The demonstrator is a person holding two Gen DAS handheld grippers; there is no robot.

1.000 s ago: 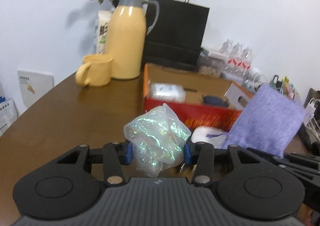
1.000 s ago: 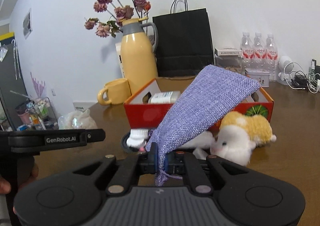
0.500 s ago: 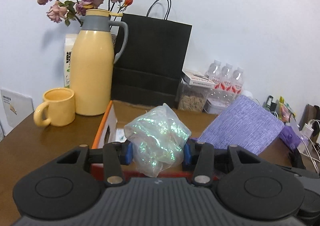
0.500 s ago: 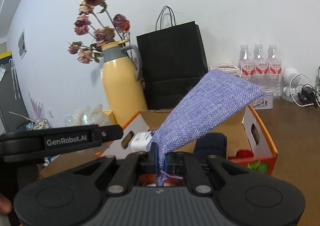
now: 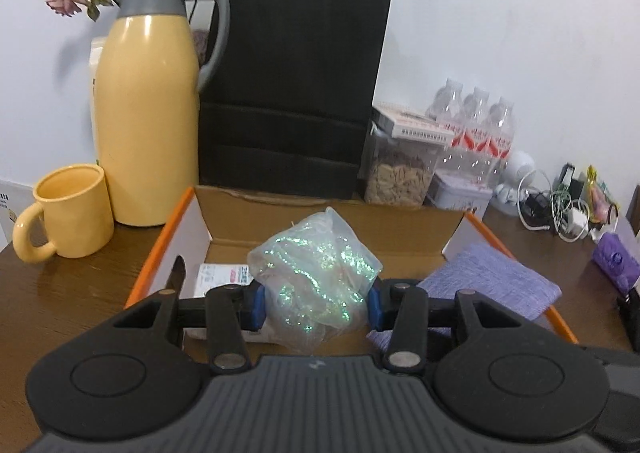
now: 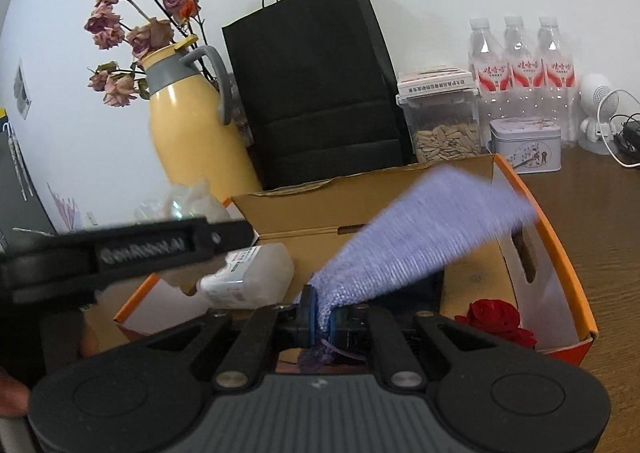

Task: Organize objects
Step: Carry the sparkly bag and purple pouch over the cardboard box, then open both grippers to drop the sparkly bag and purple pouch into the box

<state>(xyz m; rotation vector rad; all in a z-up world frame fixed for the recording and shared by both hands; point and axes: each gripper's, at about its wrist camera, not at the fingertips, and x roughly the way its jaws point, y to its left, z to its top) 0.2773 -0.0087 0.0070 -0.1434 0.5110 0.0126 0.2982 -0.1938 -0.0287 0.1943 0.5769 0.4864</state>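
My left gripper (image 5: 315, 303) is shut on a clear plastic bag of iridescent glitter (image 5: 314, 277) and holds it over the open cardboard box with orange edges (image 5: 168, 237). My right gripper (image 6: 323, 319) is shut on the neck of a purple woven pouch (image 6: 420, 233), which hangs over the same box (image 6: 558, 249). In the left wrist view the purple pouch (image 5: 492, 283) shows at the box's right side. Inside the box lie a white packet (image 6: 248, 273), a dark item partly hidden, and a red rose-like item (image 6: 496, 319). The left gripper's black body (image 6: 120, 253) crosses the right wrist view.
Behind the box stand a yellow jug with dried flowers (image 5: 148, 113), a yellow mug (image 5: 68, 217), a black paper bag (image 5: 296, 93), a clear jar of seeds (image 6: 444, 125), a tin (image 6: 524, 145), water bottles (image 6: 520, 69) and tangled cables (image 5: 560, 209). The table is brown wood (image 6: 600, 221).
Both grippers have travelled forward with their loads, from in front of the box to over its inside. The plush toy in front of the box has dropped out of view.
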